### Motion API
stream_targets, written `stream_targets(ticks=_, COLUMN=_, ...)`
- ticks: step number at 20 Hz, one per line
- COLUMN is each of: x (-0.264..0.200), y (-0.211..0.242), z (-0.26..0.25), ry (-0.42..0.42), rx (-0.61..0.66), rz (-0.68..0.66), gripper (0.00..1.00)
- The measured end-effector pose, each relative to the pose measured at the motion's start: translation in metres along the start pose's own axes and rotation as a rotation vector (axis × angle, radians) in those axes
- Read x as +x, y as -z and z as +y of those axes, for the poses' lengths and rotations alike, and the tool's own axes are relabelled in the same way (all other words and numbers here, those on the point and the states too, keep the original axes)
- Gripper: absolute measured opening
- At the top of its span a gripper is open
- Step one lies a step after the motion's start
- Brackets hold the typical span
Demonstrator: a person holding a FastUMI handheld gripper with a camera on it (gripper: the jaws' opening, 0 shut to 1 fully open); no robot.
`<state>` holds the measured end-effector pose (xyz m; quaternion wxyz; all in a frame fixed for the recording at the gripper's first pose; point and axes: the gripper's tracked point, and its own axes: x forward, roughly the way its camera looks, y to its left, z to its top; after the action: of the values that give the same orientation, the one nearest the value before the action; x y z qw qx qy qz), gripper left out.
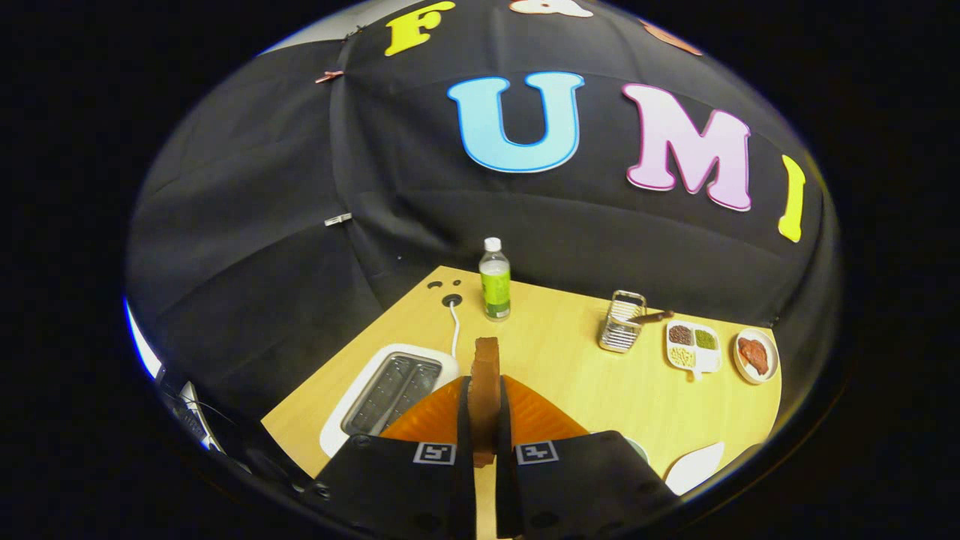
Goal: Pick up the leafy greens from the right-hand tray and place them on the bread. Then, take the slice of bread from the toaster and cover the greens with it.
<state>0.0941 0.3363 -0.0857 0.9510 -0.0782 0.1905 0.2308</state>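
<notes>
Toast slice held on edge above the table

The brown bread slice [485, 390] stands upright, pinched between both fingers of the tongs [484, 420]. The white toaster [386, 394] lies just left of it on the table [570, 367], its slots empty.

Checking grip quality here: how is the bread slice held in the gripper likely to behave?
The bread slice stands upright on edge between the gripper fingers without sagging, so it seems fairly stiff. It looks thin, so probably light. Hard squeezing might crumble it.
</notes>
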Motion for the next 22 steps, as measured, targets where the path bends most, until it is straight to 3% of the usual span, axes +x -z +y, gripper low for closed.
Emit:
stream_targets(ticks=6, x=-0.004, y=0.054, z=-0.058, ry=0.060, rx=0.116, rz=0.072, gripper=0.14)
stream_targets(ticks=13, x=0.004, y=0.115, z=-0.090, ry=0.078, rx=0.281, rz=0.148, gripper=0.14)
stream_targets(ticks=22, x=0.008, y=0.157, z=-0.128, ry=0.112, rx=0.382, rz=0.170, gripper=0.14)
